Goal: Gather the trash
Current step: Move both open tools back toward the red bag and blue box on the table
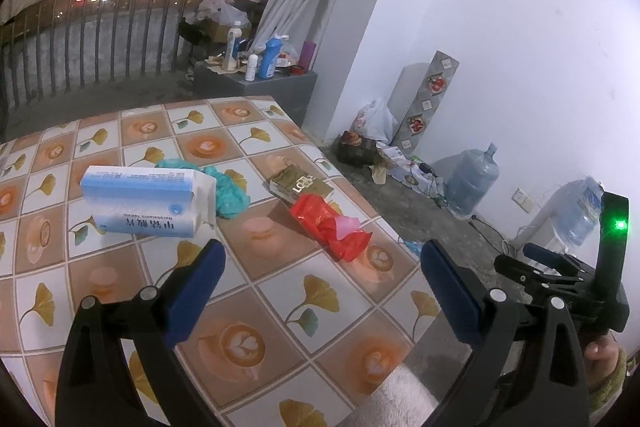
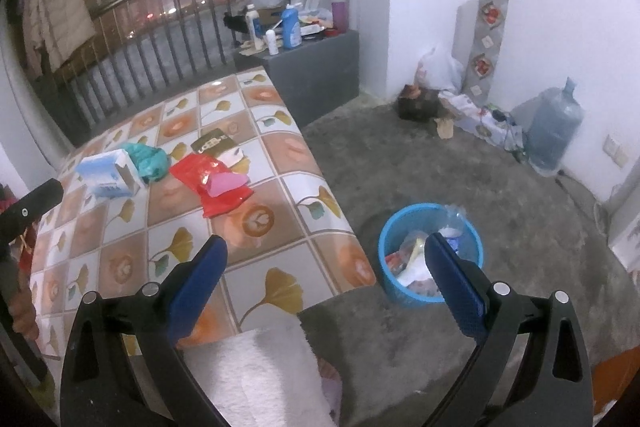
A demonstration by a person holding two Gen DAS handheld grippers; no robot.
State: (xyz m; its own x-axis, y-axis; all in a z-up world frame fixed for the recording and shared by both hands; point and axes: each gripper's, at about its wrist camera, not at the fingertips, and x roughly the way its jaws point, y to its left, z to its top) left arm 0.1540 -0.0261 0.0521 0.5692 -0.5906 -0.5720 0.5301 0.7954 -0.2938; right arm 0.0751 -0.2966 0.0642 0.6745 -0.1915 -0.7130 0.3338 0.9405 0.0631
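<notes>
Left tool (image 1: 322, 263) and right tool (image 2: 326, 259) both spread apart, empty — red wrapper (image 1: 330, 227) ahead on counter (image 1: 280, 307); blue bin (image 2: 430, 253) just beyond right tool.

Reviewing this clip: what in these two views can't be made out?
- Bin contents: right wrist view, partly hidden by the right hand-held gripper finger; items blurred.
- Bin: absent from the left wrist view.
- Dark packet lettering: too small and blurred in both views.
- Teal bag: partly behind the blue-and-white box.
</notes>
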